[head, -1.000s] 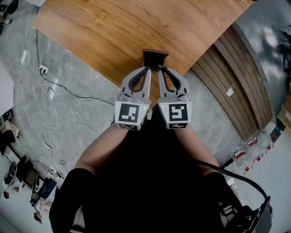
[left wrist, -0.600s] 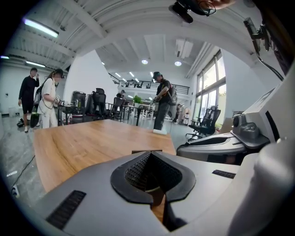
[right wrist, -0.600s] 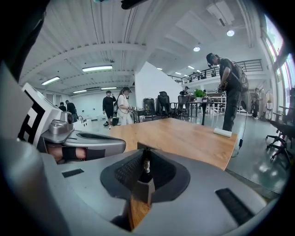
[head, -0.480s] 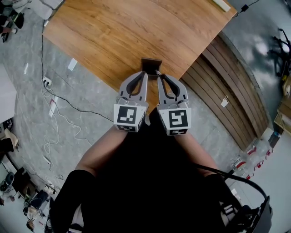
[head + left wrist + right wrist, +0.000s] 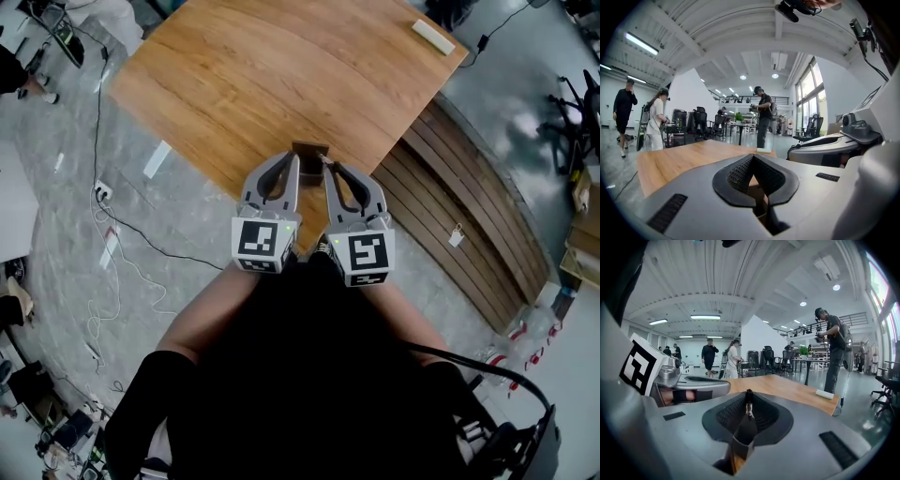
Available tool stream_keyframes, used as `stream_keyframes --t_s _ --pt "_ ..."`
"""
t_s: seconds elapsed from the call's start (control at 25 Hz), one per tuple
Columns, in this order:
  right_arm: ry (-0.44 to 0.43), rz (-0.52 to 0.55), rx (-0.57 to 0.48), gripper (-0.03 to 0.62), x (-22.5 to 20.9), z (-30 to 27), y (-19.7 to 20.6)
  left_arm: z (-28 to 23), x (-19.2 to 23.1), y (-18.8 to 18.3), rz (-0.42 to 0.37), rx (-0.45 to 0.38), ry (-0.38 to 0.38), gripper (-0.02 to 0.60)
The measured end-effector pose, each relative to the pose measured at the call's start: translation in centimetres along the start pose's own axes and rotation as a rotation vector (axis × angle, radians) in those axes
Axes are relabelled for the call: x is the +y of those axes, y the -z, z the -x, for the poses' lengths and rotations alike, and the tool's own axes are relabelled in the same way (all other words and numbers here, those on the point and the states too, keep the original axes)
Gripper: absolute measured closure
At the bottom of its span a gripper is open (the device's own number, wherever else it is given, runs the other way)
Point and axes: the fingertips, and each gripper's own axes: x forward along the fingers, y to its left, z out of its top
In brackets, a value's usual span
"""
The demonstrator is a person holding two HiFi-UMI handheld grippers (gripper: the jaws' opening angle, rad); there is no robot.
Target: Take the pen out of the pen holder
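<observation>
Below your head camera, the two grippers sit side by side over your lap, marker cubes toward you, both pointing to 12 o'clock. The left gripper [image 5: 296, 159] and right gripper [image 5: 328, 171] converge on the dark pen holder [image 5: 309, 148], which shows at the near edge of the wooden tabletop [image 5: 281, 75]. That view doesn't tell you whether the holder rests on the wood. A white block [image 5: 433, 36] lies at the tabletop's far corner, toward 1 o'clock, well apart from the holder. Cables trail over the grey floor [image 5: 141, 225] at 9 o'clock.

Along your left gripper's jaws, the black pads come together at their tips. Nearer the camera, at 6 o'clock from the tips, a brown wall of the pen holder [image 5: 757, 196] is pinched between them. The tabletop [image 5: 679, 161] spreads out at 9 o'clock, and your right gripper's grey body [image 5: 825, 143] sits close by at 3 o'clock.

Along your right gripper's jaws, the pads are pressed onto the dark pen [image 5: 747, 423], which stands upright between them with its tip poking up at 12 o'clock. Its lower end still sits in the pen holder [image 5: 743, 446], directly below at 6 o'clock. The white block [image 5: 824, 394] lies near the tabletop's edge at 3 o'clock.
</observation>
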Motion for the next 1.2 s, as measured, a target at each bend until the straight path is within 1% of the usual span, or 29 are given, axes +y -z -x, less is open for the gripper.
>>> stream_keyframes --t_s 0.16,0.32,0.68,0.8,0.96,1.2 --pt "-0.007 -0.001 0.025 0.553 0.0 -0.6 1.0 -0.1 0.2 0.9 0.008 0.019 -0.005 0.575" --pt "-0.012 -0.012 0.067 0.553 -0.3 -2.0 3.0 -0.6 0.5 2.2 0.017 0.052 -0.005 0.575" --pt "-0.028 -0.058 0.193 0.553 -0.6 -6.2 10.8 -2.6 2.0 6.6 0.038 0.124 -0.013 0.575" --pt "-0.028 -0.075 0.209 0.553 -0.3 -6.5 12.7 -2.6 1.9 8.1 0.056 0.145 -0.015 0.575" --pt "-0.034 -0.091 0.212 0.553 0.0 -6.7 14.3 -2.3 1.8 9.7 0.071 0.16 -0.017 0.575" --pt "-0.024 -0.095 0.214 0.553 0.5 -6.9 15.5 -1.2 1.7 10.6 0.082 0.166 -0.028 0.575"
